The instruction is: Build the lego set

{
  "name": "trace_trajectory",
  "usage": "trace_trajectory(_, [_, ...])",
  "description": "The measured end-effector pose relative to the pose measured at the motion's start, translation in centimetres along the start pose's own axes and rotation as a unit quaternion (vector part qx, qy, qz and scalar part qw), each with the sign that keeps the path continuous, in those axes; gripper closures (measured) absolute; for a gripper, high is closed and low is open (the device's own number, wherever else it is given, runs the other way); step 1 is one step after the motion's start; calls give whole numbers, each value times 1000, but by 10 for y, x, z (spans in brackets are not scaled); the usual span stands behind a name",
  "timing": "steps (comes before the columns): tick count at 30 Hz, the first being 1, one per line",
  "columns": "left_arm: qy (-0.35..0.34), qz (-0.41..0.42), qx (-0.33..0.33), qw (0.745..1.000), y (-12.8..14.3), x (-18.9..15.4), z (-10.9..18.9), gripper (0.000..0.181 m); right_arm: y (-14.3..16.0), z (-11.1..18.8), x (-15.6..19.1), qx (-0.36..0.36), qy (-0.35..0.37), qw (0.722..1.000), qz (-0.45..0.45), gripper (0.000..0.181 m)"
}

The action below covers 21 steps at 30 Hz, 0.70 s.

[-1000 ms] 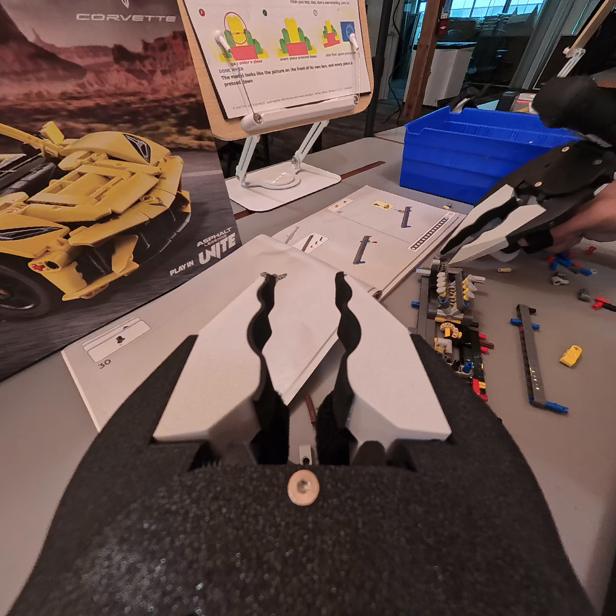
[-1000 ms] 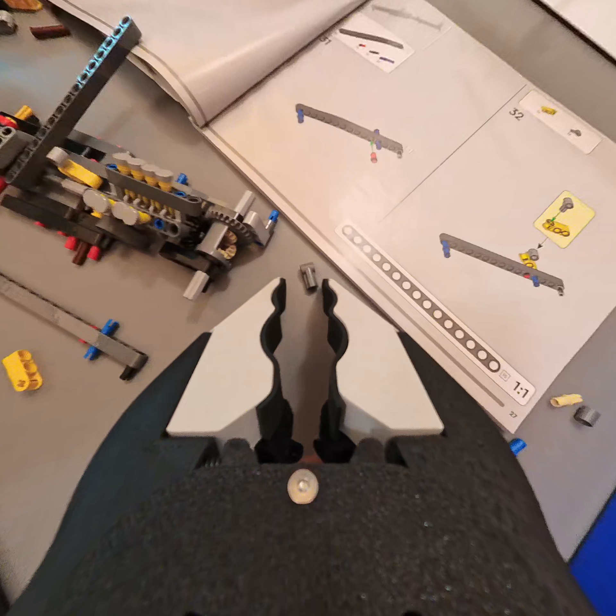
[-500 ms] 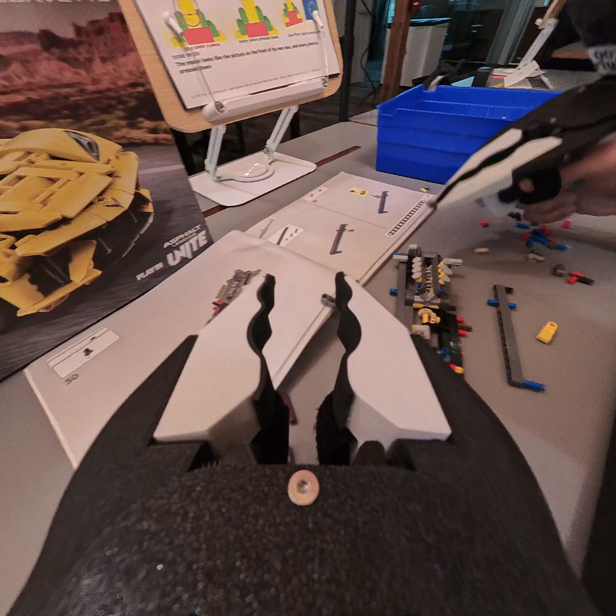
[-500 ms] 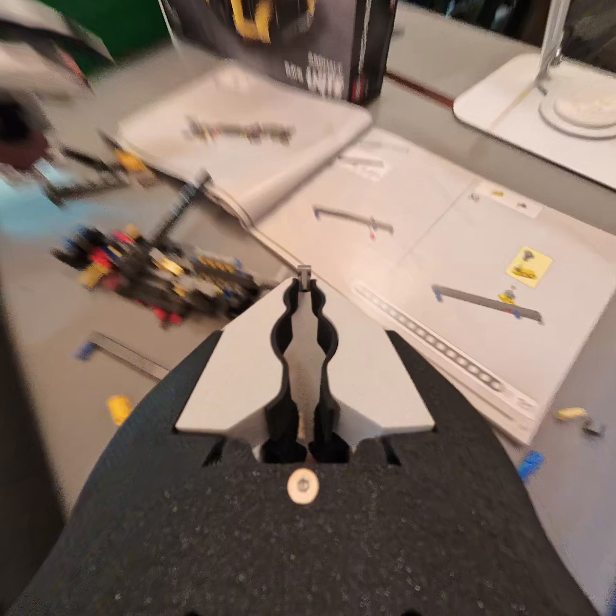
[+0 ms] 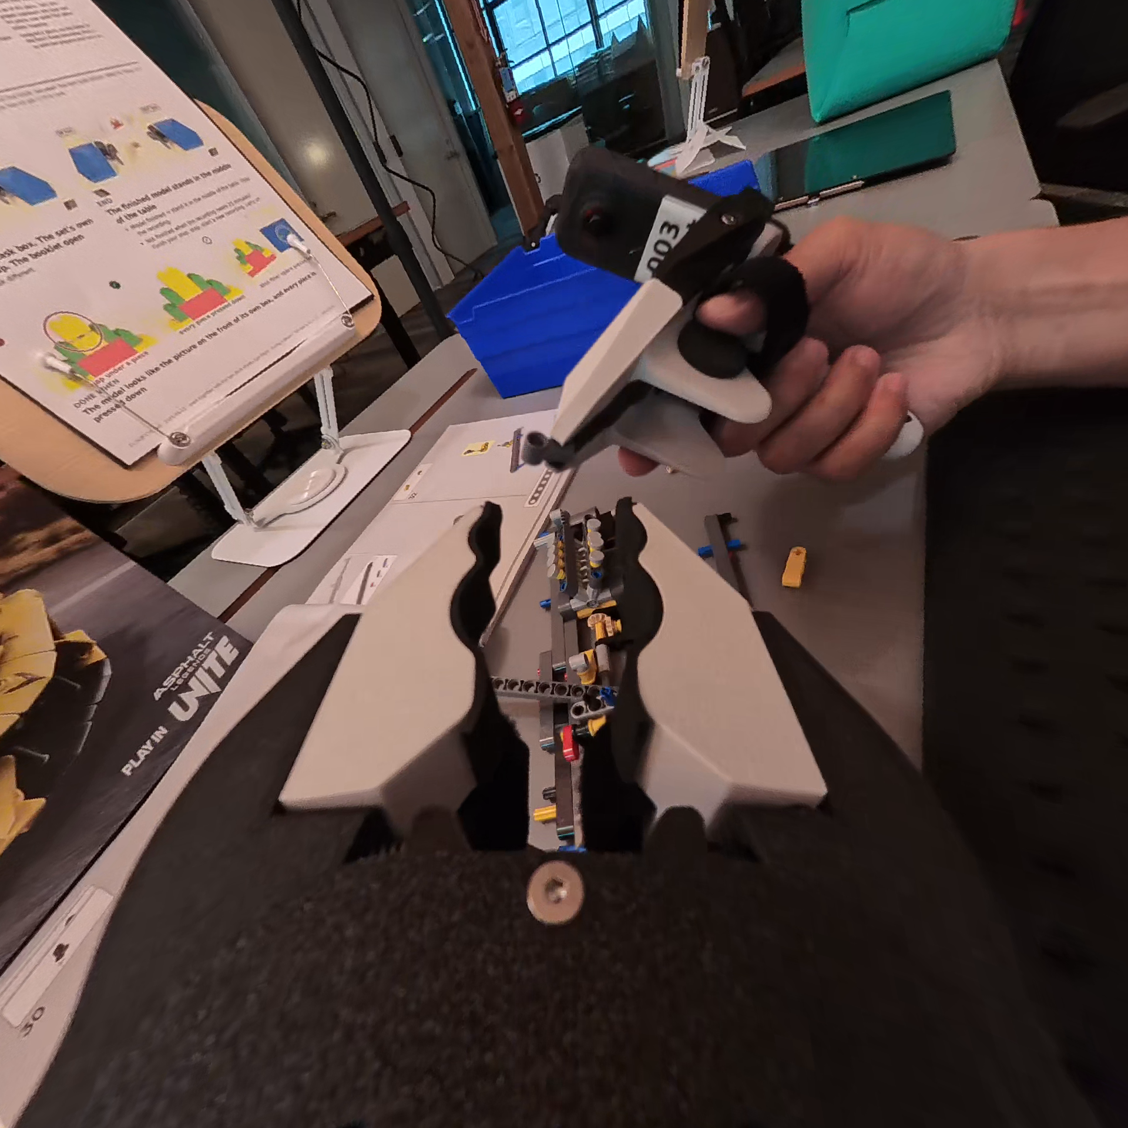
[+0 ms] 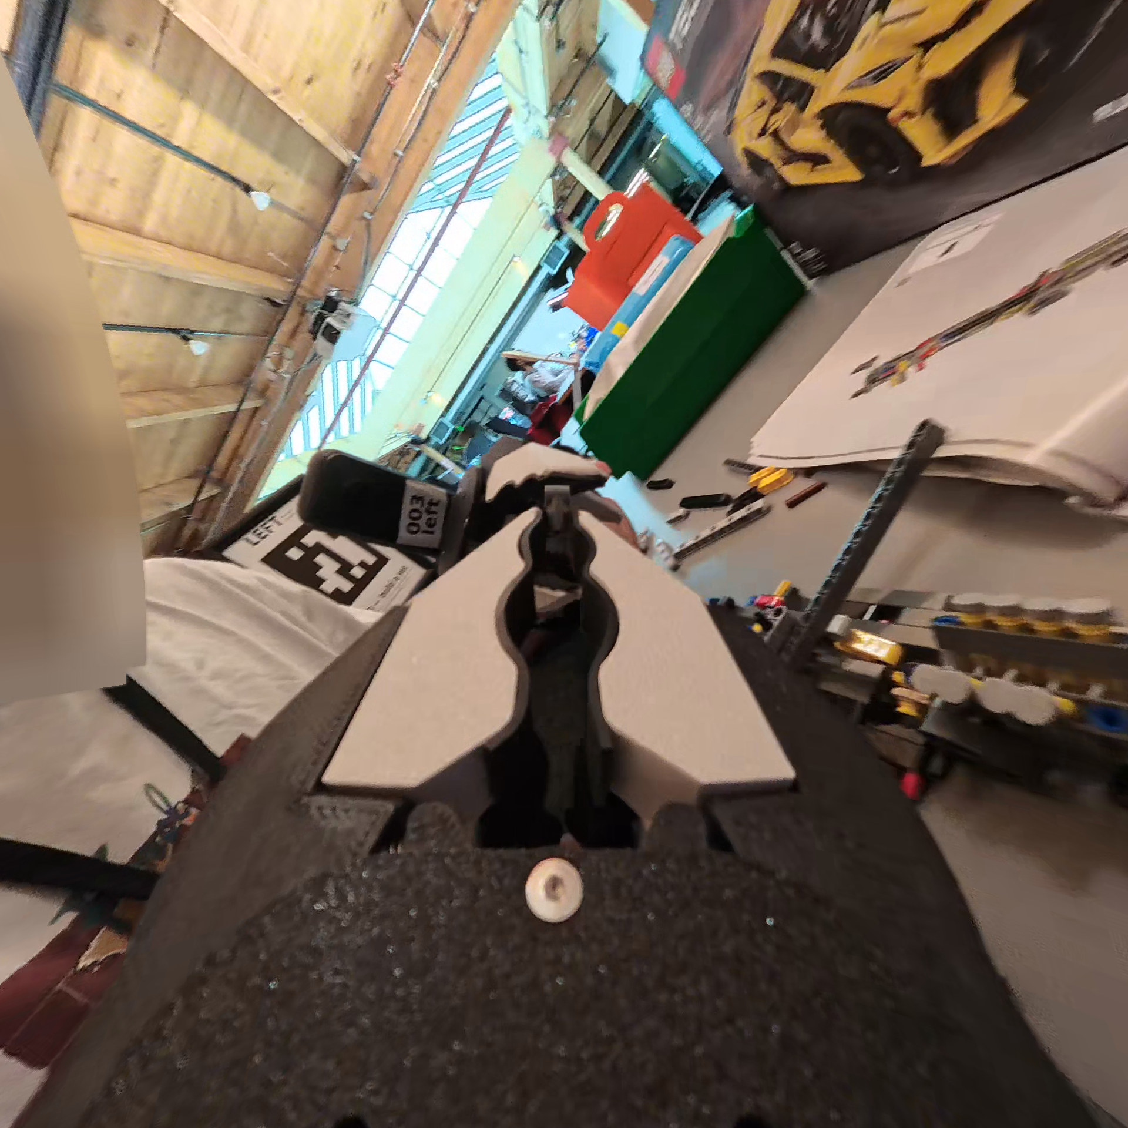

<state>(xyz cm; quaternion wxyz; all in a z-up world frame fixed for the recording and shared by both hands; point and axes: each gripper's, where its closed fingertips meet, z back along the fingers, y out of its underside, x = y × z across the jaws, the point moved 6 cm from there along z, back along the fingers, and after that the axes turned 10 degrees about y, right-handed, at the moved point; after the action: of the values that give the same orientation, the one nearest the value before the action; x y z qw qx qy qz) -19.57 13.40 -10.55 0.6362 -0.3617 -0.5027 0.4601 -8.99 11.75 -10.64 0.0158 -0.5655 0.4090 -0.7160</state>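
My left gripper [image 5: 555,513] is open and empty, hovering over the half-built lego assembly [image 5: 580,616] on the grey table. My right gripper [image 5: 546,451], held by a bare hand, hangs in the air just beyond the left fingertips and is shut on a small dark grey connector piece [image 5: 536,442]. In the right wrist view the right gripper [image 6: 556,516] pinches that piece [image 6: 555,505] at its tips, pointing at the left gripper [image 6: 537,467]. The assembly [image 6: 1007,671] lies to the right there.
The open instruction booklet [image 5: 476,476] lies behind the assembly. A long grey beam [image 5: 726,555] and a yellow piece [image 5: 793,566] lie to its right. A blue bin [image 5: 537,317], a sheet stand [image 5: 183,274] and the set's box [image 5: 91,702] stand around the table.
The right gripper shut on the small grey piece beside the booklet, lifted it and swung round to face the left gripper. The left gripper moved right, over the assembly.
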Motion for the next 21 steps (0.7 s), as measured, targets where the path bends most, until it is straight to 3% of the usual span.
trace_trajectory(6, [15, -9, -25, 1000, -6, -6, 8, 157, 13, -9, 5, 52, -29, 998, 15, 177])
trace_trajectory(9, [46, 30, -47, 997, -10, -6, 12, 160, 16, -11, 5, 66, -39, 997, 30, 177])
trace_trajectory(12, [78, 107, -64, 989, -8, -1, 16, 159, 12, -6, 5, 38, -27, 997, 65, 177])
trace_trajectory(16, [116, 201, -97, 968, -8, 9, 20, 160, 10, 0, 4, 1, 72, 975, 210, 176])
trace_trajectory(21, [169, 251, -116, 946, -7, 8, 20, 160, 11, 1, 13, -41, 56, 968, 240, 176])
